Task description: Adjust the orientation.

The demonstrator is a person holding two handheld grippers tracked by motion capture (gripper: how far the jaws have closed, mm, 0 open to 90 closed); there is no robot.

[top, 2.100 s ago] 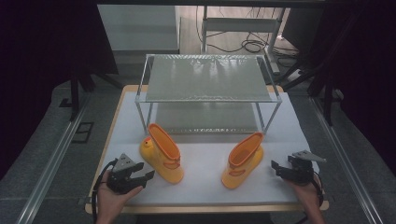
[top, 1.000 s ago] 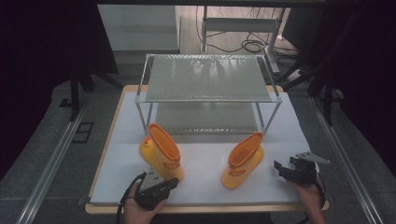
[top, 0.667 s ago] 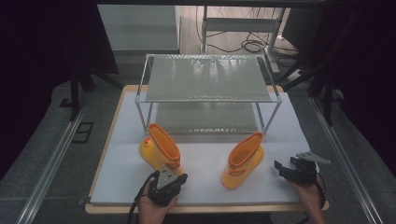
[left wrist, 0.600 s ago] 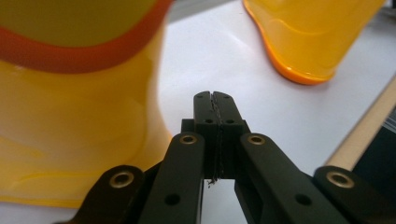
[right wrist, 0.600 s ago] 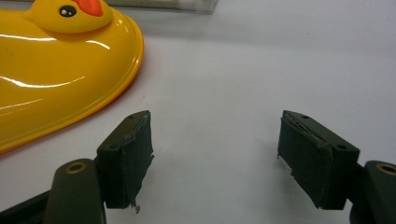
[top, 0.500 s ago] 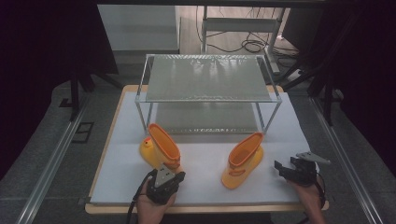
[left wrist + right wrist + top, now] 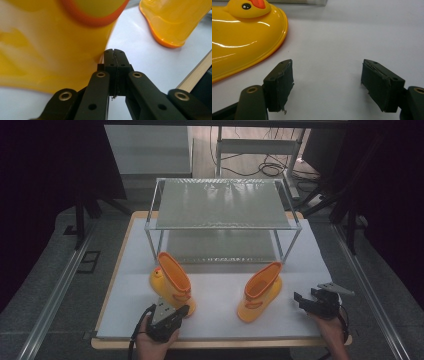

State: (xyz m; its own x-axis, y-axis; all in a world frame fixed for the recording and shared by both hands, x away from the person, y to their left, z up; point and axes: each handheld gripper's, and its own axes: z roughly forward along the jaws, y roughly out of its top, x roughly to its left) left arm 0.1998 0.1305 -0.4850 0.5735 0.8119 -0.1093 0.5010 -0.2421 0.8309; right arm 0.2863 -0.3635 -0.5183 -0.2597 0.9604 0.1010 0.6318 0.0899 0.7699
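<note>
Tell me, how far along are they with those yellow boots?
Nothing looks done: both boots stand on the white table. In hand: the left gripper, jaws shut and empty, is beside the left boot. The right gripper waits open near the right boot. Grasping either remains.

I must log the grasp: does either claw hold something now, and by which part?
Nothing is held. The left claw is shut empty beside the left boot; the right claw is open.

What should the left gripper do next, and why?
Probably open its jaws before going further. The left gripper sits with its jaws pressed together and nothing between them, right against the side of the left boot. Shut like this it cannot take the boot. The right gripper is already open beside the right boot.
</note>
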